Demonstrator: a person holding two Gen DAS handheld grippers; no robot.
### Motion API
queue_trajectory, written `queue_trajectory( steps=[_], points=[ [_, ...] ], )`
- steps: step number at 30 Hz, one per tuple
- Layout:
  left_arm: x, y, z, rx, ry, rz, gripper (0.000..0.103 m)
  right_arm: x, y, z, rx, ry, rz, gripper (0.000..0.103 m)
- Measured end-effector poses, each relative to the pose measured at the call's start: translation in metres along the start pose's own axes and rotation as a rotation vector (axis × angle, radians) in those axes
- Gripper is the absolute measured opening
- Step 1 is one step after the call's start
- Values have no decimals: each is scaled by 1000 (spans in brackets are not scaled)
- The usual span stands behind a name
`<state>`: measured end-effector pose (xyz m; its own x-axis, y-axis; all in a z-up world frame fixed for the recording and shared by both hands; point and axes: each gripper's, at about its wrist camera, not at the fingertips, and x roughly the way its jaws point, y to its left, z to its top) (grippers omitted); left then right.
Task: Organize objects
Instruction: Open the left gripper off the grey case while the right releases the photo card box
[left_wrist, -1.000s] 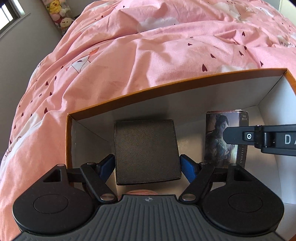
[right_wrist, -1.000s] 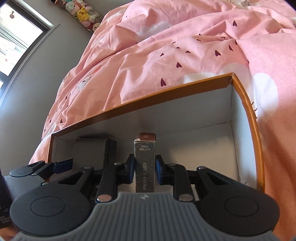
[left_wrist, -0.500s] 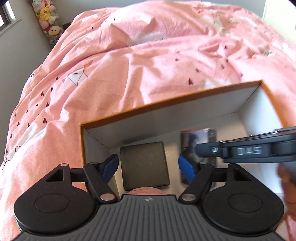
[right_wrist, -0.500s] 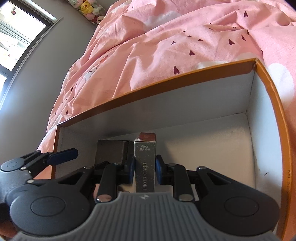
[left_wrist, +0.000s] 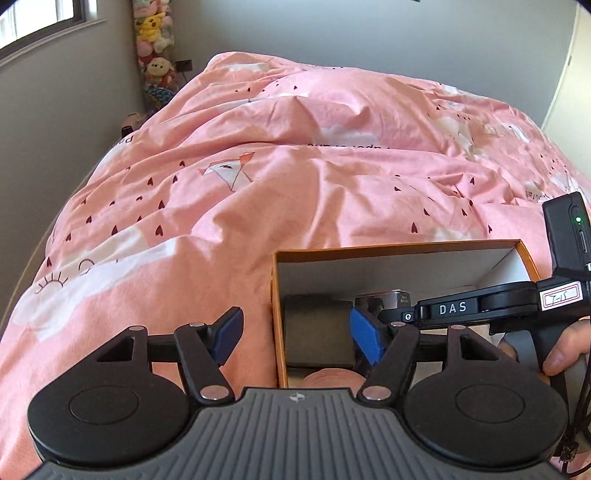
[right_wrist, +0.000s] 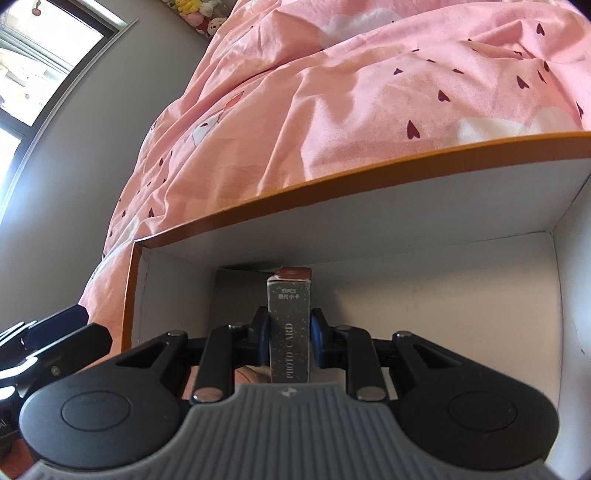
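An orange-rimmed white box (left_wrist: 399, 246) sits on the pink duvet. A flat black square box (left_wrist: 318, 332) lies inside it at the left end. My left gripper (left_wrist: 295, 334) is open and empty, raised above the box's left wall. My right gripper (right_wrist: 289, 336) is shut on a dark photo card box (right_wrist: 289, 328) and holds it upright inside the white box (right_wrist: 332, 192), beside the black box (right_wrist: 236, 295). The photo card box (left_wrist: 384, 299) also shows in the left wrist view, with the right gripper (left_wrist: 400, 316) reaching in from the right.
The pink duvet (left_wrist: 295, 166) with small hearts covers the bed around the box. Plush toys (left_wrist: 155, 48) stand in the far corner by the grey wall. A window (right_wrist: 37, 55) is on the left. The white box's right half has bare floor (right_wrist: 461, 295).
My left gripper has lifted up and back to the left, away from the black box, which stays in the white box. The right gripper has lowered the photo card box deeper inside.
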<state>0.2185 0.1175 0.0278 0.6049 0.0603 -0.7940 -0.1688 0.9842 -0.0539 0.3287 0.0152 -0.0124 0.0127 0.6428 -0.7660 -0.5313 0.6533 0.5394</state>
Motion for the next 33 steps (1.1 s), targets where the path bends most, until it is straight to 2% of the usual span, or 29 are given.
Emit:
queue_trajectory(
  steps=[4, 7, 9, 11, 15, 19, 23, 26, 31, 33],
  points=[
    [0, 19, -8, -82, -1, -21, 67, -4, 5, 0, -41, -11, -11, 24],
    [-1, 31, -10, -128, -16, -30, 65, -23, 15, -2, -105, -74, -4, 24],
    [-1, 35, -11, -146, -16, -33, 63, -33, 22, -2, -137, -120, 22, 24],
    [0, 37, -12, -157, -15, -45, 61, -32, 26, 0, -141, -118, 65, 24],
    [0, 38, -16, -159, -12, -54, 59, -18, 28, -1, -104, -110, 146, 24],
    [2, 40, -20, -168, -2, -58, 57, 0, 20, 0, 4, -83, 245, 24],
    [6, 40, -23, -173, 7, -67, 55, 16, 19, 2, 48, -53, 278, 24],
    [7, 39, -25, -173, 18, -64, 55, 21, 25, 3, 16, -61, 232, 25],
    [10, 39, -29, -188, 28, -58, 54, 23, 43, 6, -85, -82, 81, 32],
    [10, 39, -31, -196, 29, -63, 49, 27, 48, 6, -124, -73, 14, 33]
  ],
)
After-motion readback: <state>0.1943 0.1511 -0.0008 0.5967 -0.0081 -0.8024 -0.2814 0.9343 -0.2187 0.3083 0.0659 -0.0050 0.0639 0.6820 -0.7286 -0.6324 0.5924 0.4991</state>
